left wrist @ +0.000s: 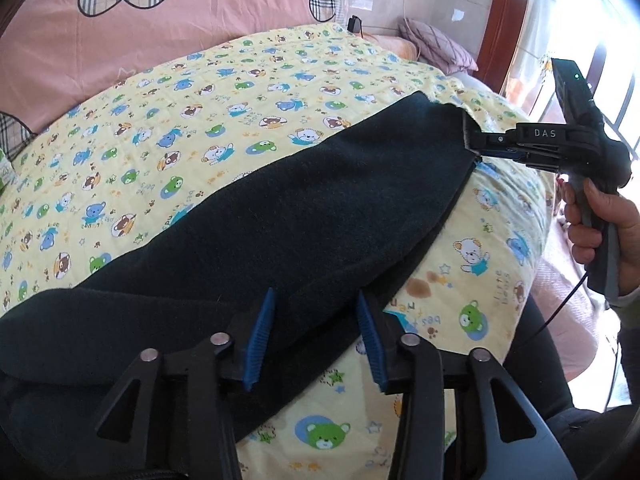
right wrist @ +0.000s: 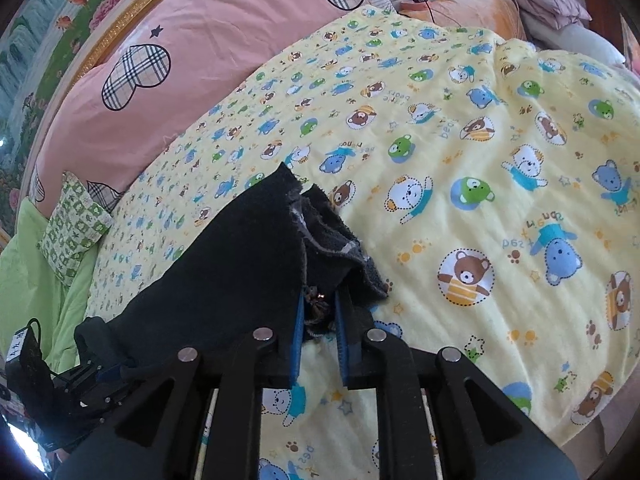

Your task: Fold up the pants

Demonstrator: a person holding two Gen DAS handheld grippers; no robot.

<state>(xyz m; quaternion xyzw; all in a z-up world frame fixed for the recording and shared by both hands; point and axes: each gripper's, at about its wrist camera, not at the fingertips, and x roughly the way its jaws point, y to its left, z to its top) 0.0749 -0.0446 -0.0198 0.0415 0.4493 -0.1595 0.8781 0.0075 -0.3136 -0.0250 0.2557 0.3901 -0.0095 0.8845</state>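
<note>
Left wrist: left gripper (left wrist: pixel 316 340) fingers spread over pants (left wrist: pixel 280 208) | right gripper (left wrist: pixel 474 142) pinching hem, fingertips hidden.

Bright daylight, window glare right, fisheye-warped edges.

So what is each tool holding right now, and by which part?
The right tool is shut on the dark pants at a cut-end corner. The left tool sits open over the near edge, holding nothing.

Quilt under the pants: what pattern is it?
The quilt is pale yellow with cartoon bears in blue, green, brown and white; the right wrist view shows it best.
</note>
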